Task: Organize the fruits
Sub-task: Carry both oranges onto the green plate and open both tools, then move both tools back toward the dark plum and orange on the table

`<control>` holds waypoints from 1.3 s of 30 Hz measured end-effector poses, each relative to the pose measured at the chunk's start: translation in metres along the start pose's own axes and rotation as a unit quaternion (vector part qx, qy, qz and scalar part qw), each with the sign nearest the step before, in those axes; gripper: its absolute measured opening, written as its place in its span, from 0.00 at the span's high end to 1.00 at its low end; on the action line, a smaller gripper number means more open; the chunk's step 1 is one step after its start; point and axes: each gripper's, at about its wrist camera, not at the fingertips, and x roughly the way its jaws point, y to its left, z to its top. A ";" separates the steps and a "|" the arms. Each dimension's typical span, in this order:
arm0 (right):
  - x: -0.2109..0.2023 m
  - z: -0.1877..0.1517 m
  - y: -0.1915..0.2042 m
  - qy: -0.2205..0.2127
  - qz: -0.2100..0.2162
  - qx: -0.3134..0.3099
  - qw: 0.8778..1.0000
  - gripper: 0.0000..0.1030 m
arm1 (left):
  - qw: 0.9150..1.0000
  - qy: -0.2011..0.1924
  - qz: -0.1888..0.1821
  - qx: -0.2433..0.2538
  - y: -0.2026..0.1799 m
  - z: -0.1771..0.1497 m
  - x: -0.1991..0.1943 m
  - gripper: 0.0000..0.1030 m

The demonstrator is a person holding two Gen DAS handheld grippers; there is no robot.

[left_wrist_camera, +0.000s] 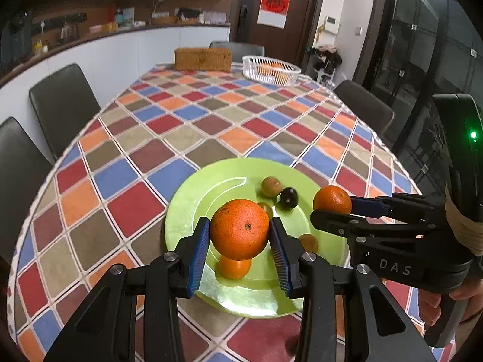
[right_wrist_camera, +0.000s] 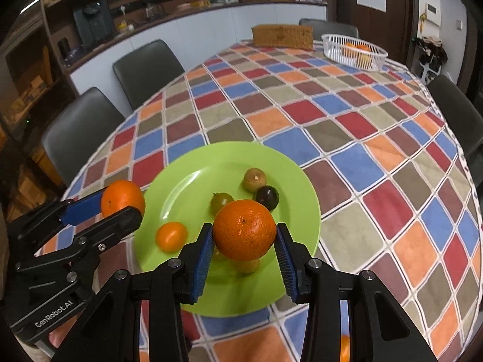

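Observation:
My left gripper is shut on a large orange and holds it above the green plate. My right gripper is shut on another orange above the same plate. Each gripper shows in the other's view: the right one with its orange, the left one with its orange. On the plate lie a small orange tomato, a green tomato, a brownish one, a dark one and a partly hidden fruit.
A white basket with oranges stands at the table's far end beside a woven box. Dark chairs line the table's sides. The checked tablecloth covers the table.

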 end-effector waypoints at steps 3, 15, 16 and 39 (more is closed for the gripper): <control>0.014 0.002 -0.004 0.016 0.000 0.011 1.000 0.60 | 1.000 0.022 0.001 -0.003 0.005 0.001 0.015 0.62; 0.043 0.006 -0.011 0.044 -0.002 0.030 0.999 0.59 | 0.998 0.068 -0.001 -0.016 0.015 0.005 0.053 0.62; 0.044 0.006 -0.011 0.045 -0.003 0.031 0.998 0.59 | 0.997 0.073 -0.001 -0.022 0.016 0.004 0.054 0.62; -0.042 -0.008 0.004 -0.016 -0.008 0.001 1.000 0.57 | 0.999 0.007 0.031 0.029 -0.022 0.005 -0.046 0.48</control>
